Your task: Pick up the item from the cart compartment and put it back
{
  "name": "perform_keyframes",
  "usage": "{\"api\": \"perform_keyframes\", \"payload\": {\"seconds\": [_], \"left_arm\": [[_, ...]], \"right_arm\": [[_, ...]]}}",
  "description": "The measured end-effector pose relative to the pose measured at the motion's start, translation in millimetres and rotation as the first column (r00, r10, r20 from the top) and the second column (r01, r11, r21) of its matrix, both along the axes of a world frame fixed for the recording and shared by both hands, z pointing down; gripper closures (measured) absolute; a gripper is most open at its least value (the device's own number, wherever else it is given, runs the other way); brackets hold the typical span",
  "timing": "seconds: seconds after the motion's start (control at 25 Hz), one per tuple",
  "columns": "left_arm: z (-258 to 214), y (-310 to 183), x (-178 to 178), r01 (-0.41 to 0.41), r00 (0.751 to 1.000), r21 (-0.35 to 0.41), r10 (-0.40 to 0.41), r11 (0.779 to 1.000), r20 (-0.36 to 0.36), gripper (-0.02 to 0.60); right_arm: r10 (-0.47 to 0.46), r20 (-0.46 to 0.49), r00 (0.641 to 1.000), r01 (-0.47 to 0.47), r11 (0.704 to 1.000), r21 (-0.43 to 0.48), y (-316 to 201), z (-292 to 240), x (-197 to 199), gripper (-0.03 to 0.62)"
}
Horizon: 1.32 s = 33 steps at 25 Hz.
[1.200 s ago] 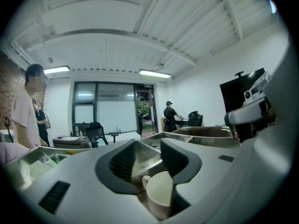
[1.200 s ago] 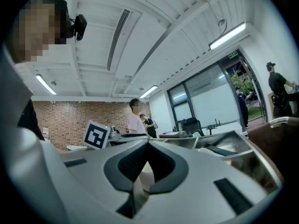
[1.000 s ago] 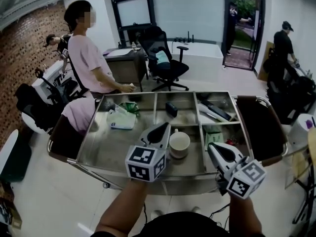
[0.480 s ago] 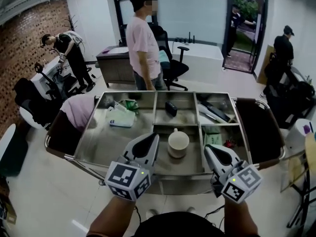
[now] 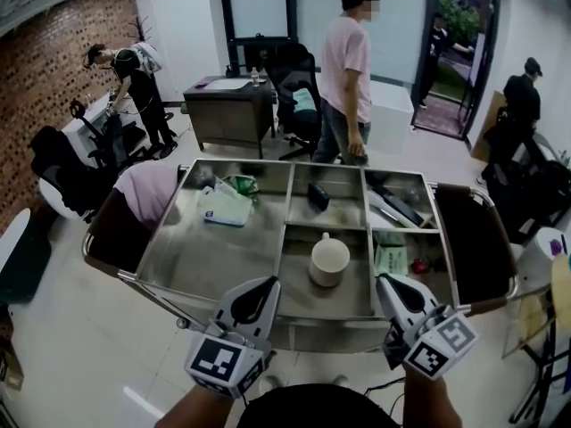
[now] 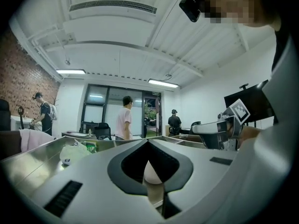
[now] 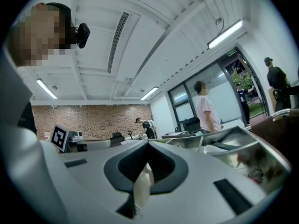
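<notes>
White cup (image 5: 329, 259) ahead-right of left hand-held gripper (image 5: 267, 283), apart

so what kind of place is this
Most likely an office or lab workspace: a desk and office chair stand by a glass wall, there is a brick wall on the left, and a steel cart with compartments is up front.
</notes>
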<state>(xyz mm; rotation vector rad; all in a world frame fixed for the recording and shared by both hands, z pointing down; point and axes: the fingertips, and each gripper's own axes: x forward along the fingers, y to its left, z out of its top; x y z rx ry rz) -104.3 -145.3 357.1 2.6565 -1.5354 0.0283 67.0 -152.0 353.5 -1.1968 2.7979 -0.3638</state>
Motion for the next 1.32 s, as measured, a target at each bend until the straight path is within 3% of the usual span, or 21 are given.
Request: {"api": "perform_keyframes", "payload": {"seconds": [0.44, 1.32], "left_arm": [[5.0, 2.9, 5.9, -0.02, 1.0, -0.017, 0.02, 1.0, 0.007, 0.581], [11.6, -6.3, 15.4, -0.042, 0.999, -0.033, 0.042, 0.999, 0.018, 0.583]], "right_arm": [[0.032, -0.085, 0.996, -0.033, 0.999, -0.01, 5.6, 17.6, 6.9, 0.574], [0.042, -0.082, 0.996, -0.044, 0.999, -0.017, 5.3, 17.8, 9.8, 0.574]]}}
